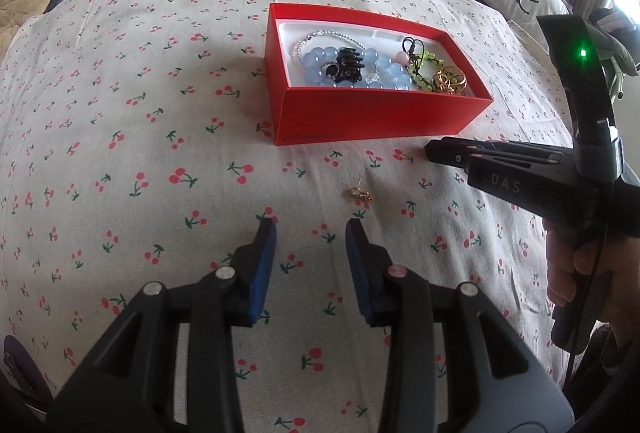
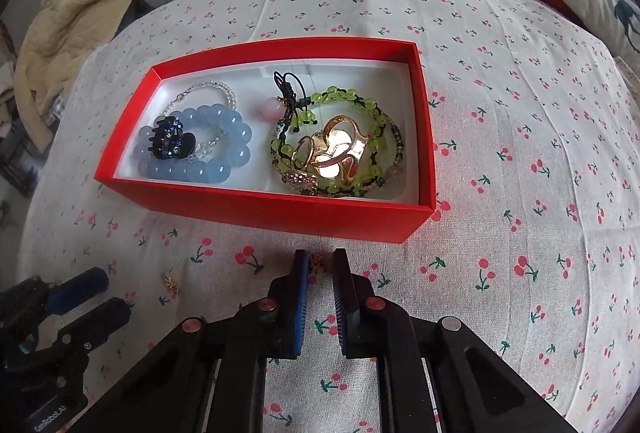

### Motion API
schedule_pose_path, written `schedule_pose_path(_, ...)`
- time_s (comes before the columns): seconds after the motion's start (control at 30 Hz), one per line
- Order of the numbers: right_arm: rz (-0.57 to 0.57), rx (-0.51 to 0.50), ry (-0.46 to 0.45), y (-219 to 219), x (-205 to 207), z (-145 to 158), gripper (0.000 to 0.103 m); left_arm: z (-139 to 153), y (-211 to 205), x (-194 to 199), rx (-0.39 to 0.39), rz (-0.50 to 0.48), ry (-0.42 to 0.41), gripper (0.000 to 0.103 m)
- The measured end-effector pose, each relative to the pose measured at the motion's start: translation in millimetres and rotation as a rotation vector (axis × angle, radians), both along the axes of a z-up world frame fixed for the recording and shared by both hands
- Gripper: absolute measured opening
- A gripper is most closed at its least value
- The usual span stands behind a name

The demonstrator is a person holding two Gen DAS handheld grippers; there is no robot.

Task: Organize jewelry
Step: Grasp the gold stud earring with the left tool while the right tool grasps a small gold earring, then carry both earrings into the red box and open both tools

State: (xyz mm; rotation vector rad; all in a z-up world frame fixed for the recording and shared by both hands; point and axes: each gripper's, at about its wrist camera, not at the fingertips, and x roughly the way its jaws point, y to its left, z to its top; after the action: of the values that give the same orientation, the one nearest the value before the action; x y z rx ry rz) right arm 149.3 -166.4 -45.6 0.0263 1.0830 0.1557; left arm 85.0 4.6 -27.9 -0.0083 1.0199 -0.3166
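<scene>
Blue-padded left tongs [image 1: 311, 229] are hanging released just short of the gold earring [image 1: 360, 194] on the bed [image 1: 120, 113]. Right tongs [image 2: 320, 265] are pinching something tiny, too small to name, beside the red box [image 2: 276, 207]. Judging by that, it's going into the box next, calling for a short lift over the wall.

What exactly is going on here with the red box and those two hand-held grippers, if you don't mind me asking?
Someone is tidying jewelry into a red box on a cherry-print bedspread. The box already holds a blue bead bracelet, a green bead bracelet, gold rings and a dark hair claw. A small gold earring lies loose on the cloth, just ahead of the open left hand-held gripper. The right hand-held gripper hovers near the box with its fingers close together; whether it grips something is unclear.
</scene>
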Motion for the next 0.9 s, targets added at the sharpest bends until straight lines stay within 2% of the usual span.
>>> schedule_pose_path(0.23,-0.010,0.062,0.027,-15.2,-8.4,8.4,0.012,-5.5,-13.7,4.3,-0.041,-0.039,0.015,0.038)
schedule_pose_path(0.37,-0.003,0.079,0.021,-23.4,-15.1,15.3,0.012,-10.5,-29.7,9.4,-0.041,-0.064,0.023,0.038)
schedule_pose_path(0.53,-0.007,0.091,0.021,-32.7,-23.1,20.5,0.012,-15.0,-42.3,16.6,-0.015,-0.048,0.018,0.038)
schedule_pose_path(0.57,-0.008,0.091,0.022,-34.7,-23.7,20.9,0.012,-15.6,-43.8,16.9,-0.004,-0.045,0.014,0.036)
schedule_pose_path(0.7,-0.013,0.093,0.025,-41.4,-25.2,22.3,0.012,-16.4,-47.0,19.2,0.046,-0.029,0.004,0.013)
schedule_pose_path(0.9,-0.019,0.095,0.031,-47.5,-29.1,27.6,0.012,-13.7,-43.6,19.4,0.029,-0.017,0.012,0.009)
